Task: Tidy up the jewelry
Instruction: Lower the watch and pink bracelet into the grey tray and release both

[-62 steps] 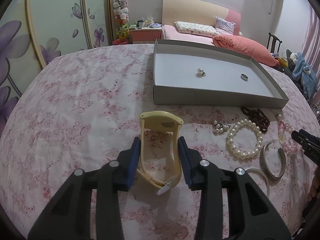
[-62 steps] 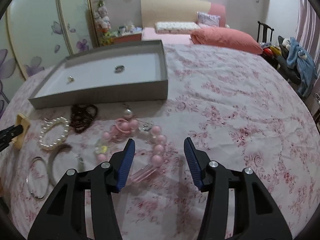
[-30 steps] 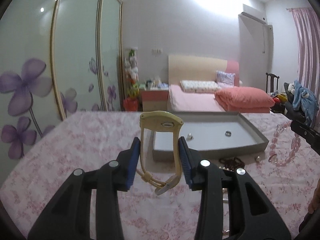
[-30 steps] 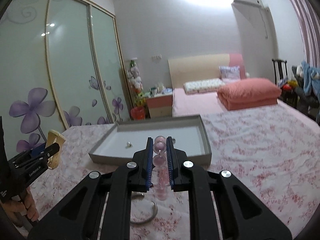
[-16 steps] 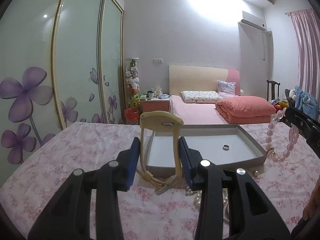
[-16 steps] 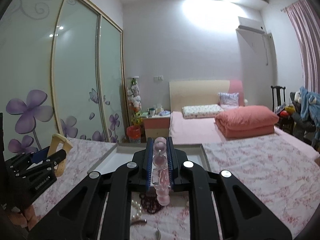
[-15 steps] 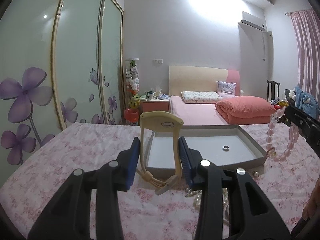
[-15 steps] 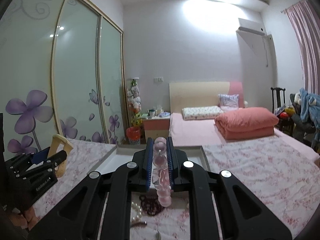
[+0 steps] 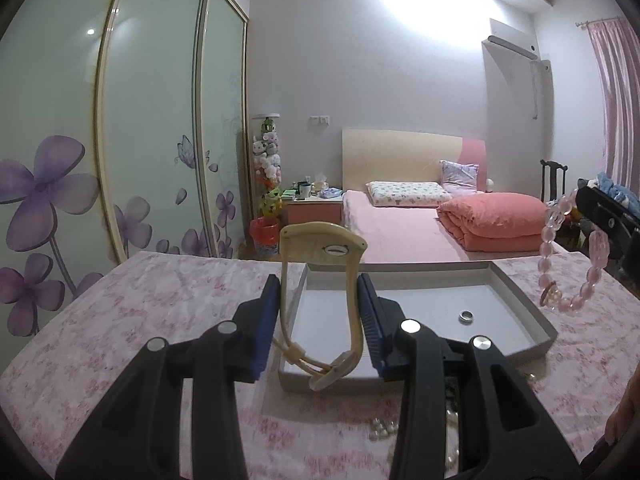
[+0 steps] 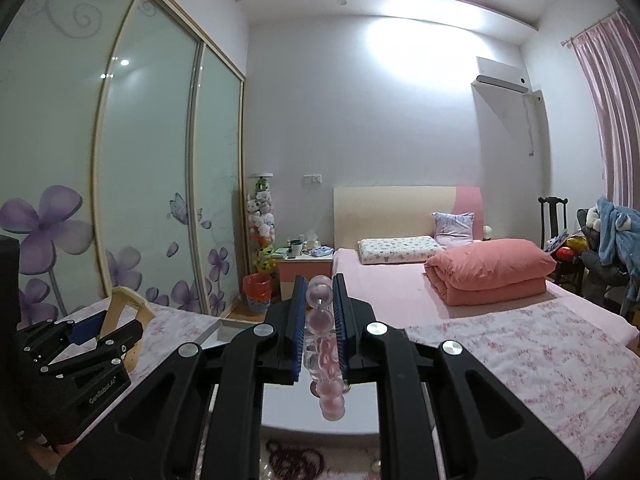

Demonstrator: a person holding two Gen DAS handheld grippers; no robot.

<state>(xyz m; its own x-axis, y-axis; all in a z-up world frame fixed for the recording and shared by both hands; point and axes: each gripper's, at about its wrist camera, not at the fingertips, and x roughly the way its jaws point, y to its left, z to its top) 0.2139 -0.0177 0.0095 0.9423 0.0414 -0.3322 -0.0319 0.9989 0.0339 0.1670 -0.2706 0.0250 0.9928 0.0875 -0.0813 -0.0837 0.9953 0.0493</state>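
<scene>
— So, what have you got in the left wrist view?

— From my left gripper I see my two blue pads closed on the sides of a cream watch. I grip it by the strap so the face sticks up past my fingertips and the buckle end hangs loose beneath. It is off the bedspread, in front of the near left corner of the grey tray.

— Why hold it there?

— My guess is that the tray is where the jewelry goes. A ring already lies on the tray floor, so I judge the sorting part done.

— Anything else in that view?

— At the right edge the pink bead bracelet dangles from my other gripper, above the tray's right wall. Pearls lie on the cloth below, partly hidden by my own fingers.

— And the right wrist view?

— My right gripper is pinched nearly closed on the bead bracelet. I clamp only a few beads so the rest of the loop hangs free under me and can drop straight down. The tray is mostly hidden behind my fingers. On the left I see my left gripper holding the watch. A dark bracelet lies on the cloth at the bottom edge.
</scene>
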